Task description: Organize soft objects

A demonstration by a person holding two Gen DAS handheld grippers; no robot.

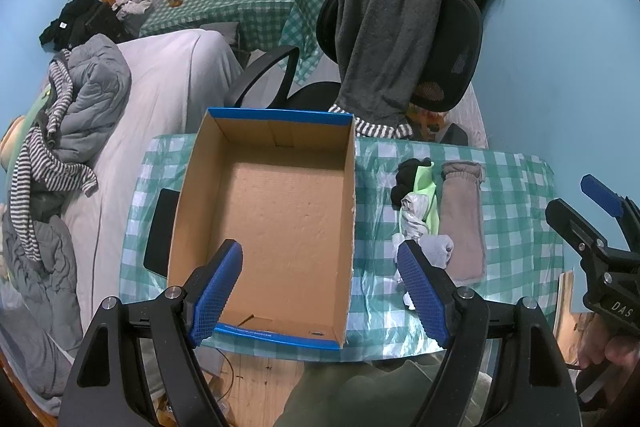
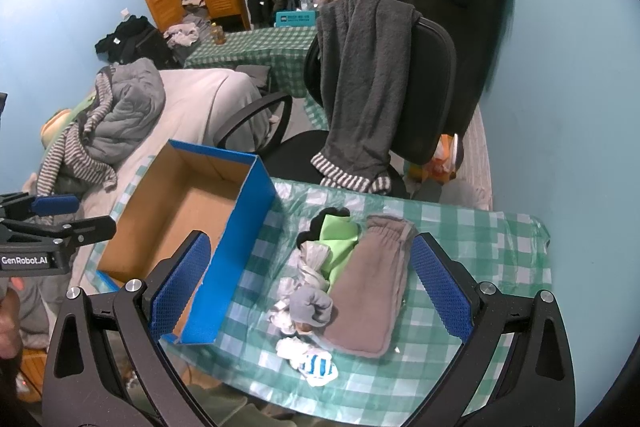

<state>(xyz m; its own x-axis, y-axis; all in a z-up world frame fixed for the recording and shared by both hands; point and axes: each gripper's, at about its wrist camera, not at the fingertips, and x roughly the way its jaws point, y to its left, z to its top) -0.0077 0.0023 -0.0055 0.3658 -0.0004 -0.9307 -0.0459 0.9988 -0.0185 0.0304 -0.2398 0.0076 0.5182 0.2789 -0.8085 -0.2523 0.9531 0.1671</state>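
An empty cardboard box (image 1: 280,211) (image 2: 180,211) with blue outer walls sits on the checked table. To its right lies a heap of soft things: a taupe fleece piece (image 1: 462,215) (image 2: 372,287), a lime green cloth (image 1: 426,187) (image 2: 340,243), a black item (image 1: 408,171), a twisted grey-white cloth (image 1: 414,217) (image 2: 314,263), a grey sock ball (image 1: 440,249) (image 2: 312,305) and a white-and-blue sock (image 2: 316,365). My left gripper (image 1: 320,291) hovers open over the box's near end. My right gripper (image 2: 310,291) hangs open above the heap, holding nothing.
A black flat device (image 1: 160,231) lies left of the box. Behind the table stands a black office chair (image 1: 452,39) draped with a grey towel (image 2: 360,75). A bed with grey bedding (image 1: 88,115) is to the left. The table's near edge (image 1: 360,351) borders wooden floor.
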